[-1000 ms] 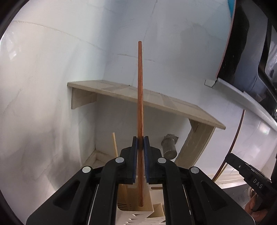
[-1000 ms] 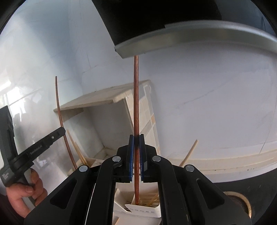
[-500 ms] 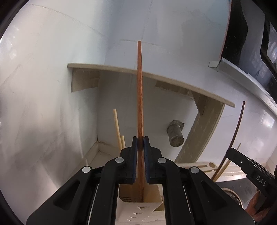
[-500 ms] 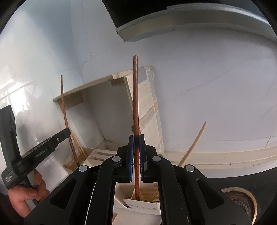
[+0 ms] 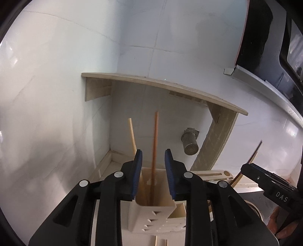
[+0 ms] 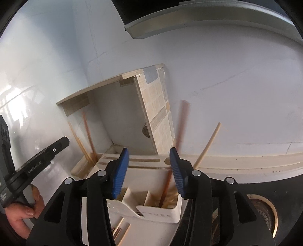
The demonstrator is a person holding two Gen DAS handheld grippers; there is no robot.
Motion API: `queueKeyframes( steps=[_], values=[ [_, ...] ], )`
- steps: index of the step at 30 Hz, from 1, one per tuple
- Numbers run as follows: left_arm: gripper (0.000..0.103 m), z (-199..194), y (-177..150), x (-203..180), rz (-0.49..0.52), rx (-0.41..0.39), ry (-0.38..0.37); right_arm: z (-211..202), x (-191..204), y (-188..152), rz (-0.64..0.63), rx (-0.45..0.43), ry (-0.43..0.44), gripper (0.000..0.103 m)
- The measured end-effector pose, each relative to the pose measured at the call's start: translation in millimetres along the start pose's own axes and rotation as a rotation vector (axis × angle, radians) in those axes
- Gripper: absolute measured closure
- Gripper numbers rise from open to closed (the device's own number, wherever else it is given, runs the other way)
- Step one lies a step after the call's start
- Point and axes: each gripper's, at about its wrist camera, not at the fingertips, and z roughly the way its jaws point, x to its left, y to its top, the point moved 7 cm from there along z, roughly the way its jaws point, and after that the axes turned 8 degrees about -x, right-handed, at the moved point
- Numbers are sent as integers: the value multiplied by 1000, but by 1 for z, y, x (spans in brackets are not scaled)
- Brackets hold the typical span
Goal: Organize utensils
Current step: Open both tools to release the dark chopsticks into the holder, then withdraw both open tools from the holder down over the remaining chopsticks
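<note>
In the left wrist view my left gripper (image 5: 152, 162) is open above a white utensil holder (image 5: 151, 215). A reddish-brown chopstick (image 5: 155, 136) stands loose in the holder between the jaws, beside a pale chopstick (image 5: 132, 132). In the right wrist view my right gripper (image 6: 149, 162) is open over the same holder (image 6: 157, 212). A blurred reddish chopstick (image 6: 180, 124) leans in the holder's right compartment, free of the pads, with a pale stick (image 6: 208, 143) beside it. The left gripper (image 6: 37, 160) shows at the left, with two chopsticks (image 6: 87, 136) beyond it.
A light wooden shelf (image 5: 170, 85) is fixed in the white tiled corner, with a metal strainer (image 5: 190, 143) under it. A pale wooden tray with slots (image 6: 142, 160) lies behind the holder. A dark range hood (image 6: 208, 17) hangs above. A stove burner (image 6: 263, 213) sits at lower right.
Both grippers have opened and let go of their reddish chopsticks, which dropped into the holder. Both cameras have moved lower and closer to the holder.
</note>
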Motion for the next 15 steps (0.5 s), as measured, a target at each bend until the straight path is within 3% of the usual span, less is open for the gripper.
queueKeyframes(
  steps=[10,12,15],
  values=[
    [68,-34,-8,2,21,55,-3,-28,13,-2,-14,29,-4,46],
    [59,-42,-11,2,30,67,-2,-34,12,-4,-14,37,-6,44],
    [59,-49,-18,1,53,90,-14,-41,13,-9,-9,56,-8,38]
  ],
)
